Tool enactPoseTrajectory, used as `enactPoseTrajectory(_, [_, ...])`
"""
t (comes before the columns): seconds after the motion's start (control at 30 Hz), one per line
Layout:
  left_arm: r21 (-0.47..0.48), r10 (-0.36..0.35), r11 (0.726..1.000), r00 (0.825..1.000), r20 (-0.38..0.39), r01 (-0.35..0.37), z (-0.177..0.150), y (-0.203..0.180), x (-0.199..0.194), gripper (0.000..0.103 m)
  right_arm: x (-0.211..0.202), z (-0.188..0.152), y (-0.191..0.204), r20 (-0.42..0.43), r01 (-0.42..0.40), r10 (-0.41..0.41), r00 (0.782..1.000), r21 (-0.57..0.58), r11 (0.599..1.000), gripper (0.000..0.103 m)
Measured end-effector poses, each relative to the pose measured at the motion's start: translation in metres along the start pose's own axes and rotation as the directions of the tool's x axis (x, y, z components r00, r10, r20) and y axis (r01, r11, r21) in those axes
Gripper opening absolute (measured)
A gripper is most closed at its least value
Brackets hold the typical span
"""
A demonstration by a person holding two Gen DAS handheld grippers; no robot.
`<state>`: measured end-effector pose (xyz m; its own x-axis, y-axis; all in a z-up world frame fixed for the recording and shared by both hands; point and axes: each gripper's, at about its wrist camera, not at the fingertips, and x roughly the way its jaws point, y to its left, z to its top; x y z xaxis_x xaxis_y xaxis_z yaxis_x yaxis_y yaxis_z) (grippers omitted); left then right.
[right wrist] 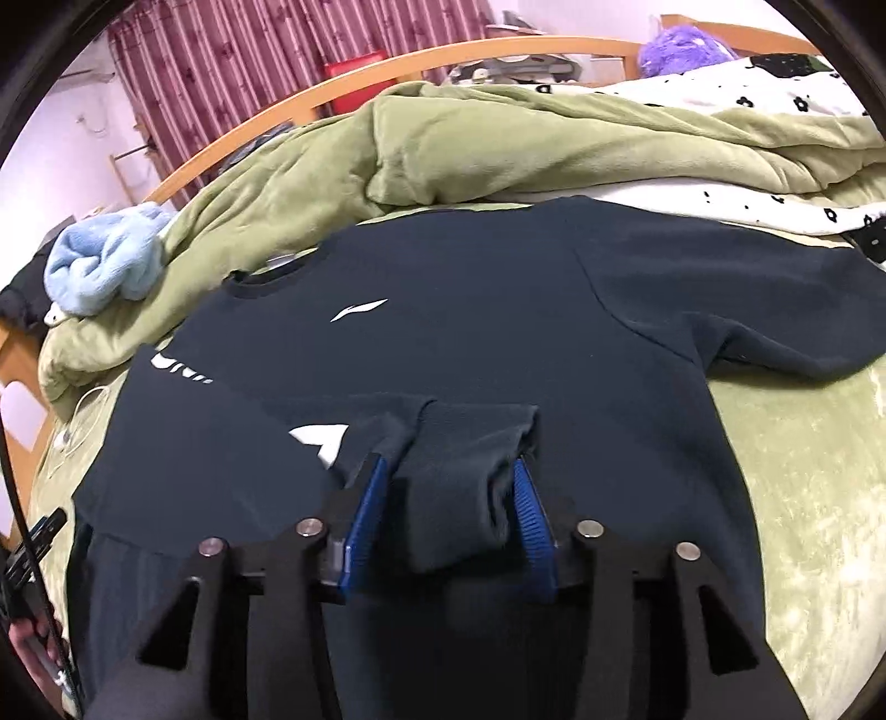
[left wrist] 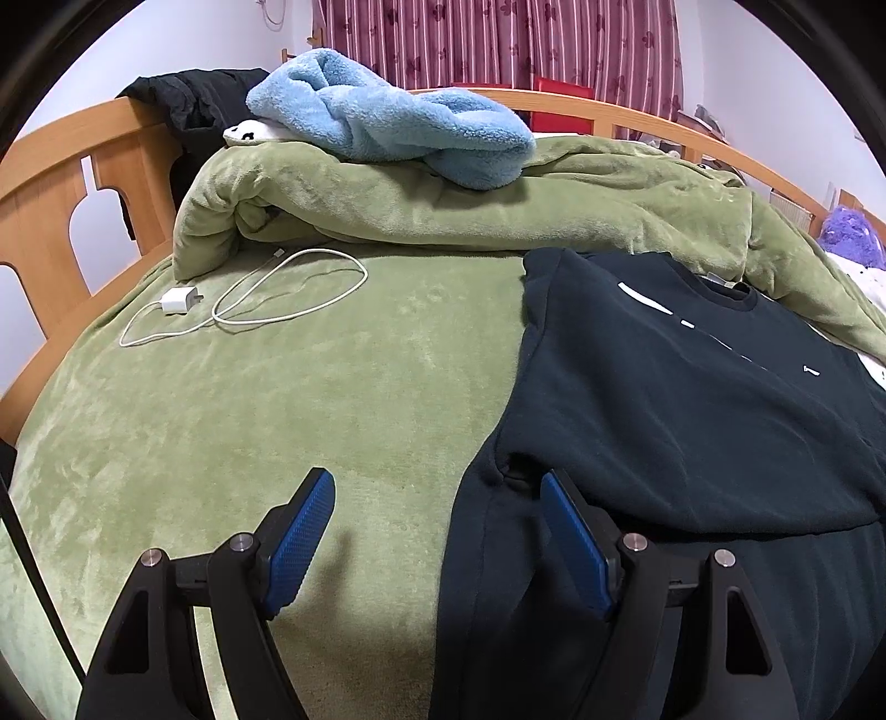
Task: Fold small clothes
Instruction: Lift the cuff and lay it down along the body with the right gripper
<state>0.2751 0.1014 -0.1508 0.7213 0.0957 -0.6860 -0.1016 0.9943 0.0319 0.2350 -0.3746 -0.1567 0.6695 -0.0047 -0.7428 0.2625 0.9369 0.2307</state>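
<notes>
A dark navy sweatshirt with white logo marks lies front up on the green blanket. In the right wrist view the sweatshirt fills the middle, with one sleeve folded in across the chest. That sleeve's cuff lies loosely between the blue pads of my right gripper, whose jaws stand apart around it. My left gripper hovers open at the sweatshirt's left edge. One of its fingers is over the dark cloth, the other over the blanket, and nothing sits between them.
A white charger with its cable lies on the blanket at the left. A piled green quilt with a light blue fleece on top runs along the back, in front of the wooden bed frame. A purple plush sits far right.
</notes>
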Motion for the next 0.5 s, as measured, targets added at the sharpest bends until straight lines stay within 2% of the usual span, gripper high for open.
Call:
enactPoseTrajectory(0.1, [0.006, 0.005, 1.000, 1.000, 0.004, -0.005, 0.000, 0.000, 0.000, 0.076, 0.012, 0.007, -0.005, -0.014, 0.013, -0.013, 1.000, 0.008, 1.000, 0.054])
enactPoseTrajectory(0.2, [0.014, 0.015, 1.000, 1.000, 0.006, -0.015, 0.001, 0.000, 0.001, 0.076, 0.034, 0.013, -0.005, -0.095, 0.015, -0.014, 0.995, 0.010, 1.000, 0.053])
enactPoseTrajectory(0.23, [0.015, 0.019, 1.000, 1.000, 0.006, -0.019, 0.001, -0.001, 0.002, 0.076, 0.040, 0.014, -0.003, -0.106, 0.016, -0.017, 0.994, -0.008, 1.000, 0.045])
enactPoseTrajectory(0.27, [0.017, 0.020, 1.000, 1.000, 0.006, -0.021, 0.001, -0.001, 0.003, 0.076, 0.041, 0.014, 0.002, -0.095, 0.017, -0.021, 0.995, -0.043, 0.999, 0.032])
enactPoseTrajectory(0.3, [0.020, 0.024, 1.000, 1.000, 0.006, -0.024, 0.001, -0.001, 0.004, 0.076, 0.043, 0.015, 0.007, -0.083, 0.020, -0.027, 0.996, -0.085, 0.996, 0.006])
enactPoseTrajectory(0.37, [0.029, 0.036, 0.999, 0.999, 0.007, -0.036, 0.001, -0.002, 0.006, 0.076, 0.042, 0.019, 0.018, -0.074, 0.003, -0.014, 0.997, -0.159, 0.987, 0.007])
enactPoseTrajectory(0.5, [0.028, 0.041, 0.999, 0.999, 0.011, -0.041, 0.001, -0.002, 0.008, 0.076, 0.013, 0.043, 0.021, 0.053, 0.008, 0.003, 0.999, -0.197, 0.980, 0.006])
